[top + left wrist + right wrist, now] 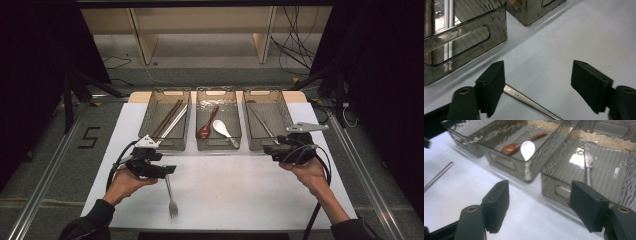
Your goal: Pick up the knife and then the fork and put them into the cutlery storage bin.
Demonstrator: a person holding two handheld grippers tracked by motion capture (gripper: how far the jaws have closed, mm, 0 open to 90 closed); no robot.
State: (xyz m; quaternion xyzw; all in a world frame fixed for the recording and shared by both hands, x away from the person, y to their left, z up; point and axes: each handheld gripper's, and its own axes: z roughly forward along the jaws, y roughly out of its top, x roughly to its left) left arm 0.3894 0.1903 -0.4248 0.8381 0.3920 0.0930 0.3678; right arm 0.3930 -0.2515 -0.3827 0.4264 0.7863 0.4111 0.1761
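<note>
**Between the jaws: a fork handle waiting to be gripped**

Nearest the left tool point(537, 86), a metal fork point(170, 192) lies flat on the white tabletop point(240, 185). Its handle end runs under the tool, and its tines point away toward the person. From the left gripper view the jaws stand wide apart, and the handle point(529, 101) passes close against one pad and crosses the gap at a slant. Nothing is clamped yet.

The step in hand looks like picking up the fork. To do it well, the left tool should first turn so the handle lies square across the gap. It should then sink until the pads reach the tabletop on both sides. A slow closing on the thicker part of the handle would help, because thin, smooth metal may slide or tip up.

Across from it, the right tool point(294, 150) hovers with its jaws also apart and empty, just short of the right-hand bin point(285, 107).

Beyond both tools stand three clear bins in a row. The left bin point(150, 112) holds chopsticks point(170, 119). The middle bin point(201, 111) holds a brown spoon point(522, 142) and a white spoon point(527, 149). A slim metal utensil point(587, 161) lies in the right-hand bin, likely where the fork belongs.
</note>
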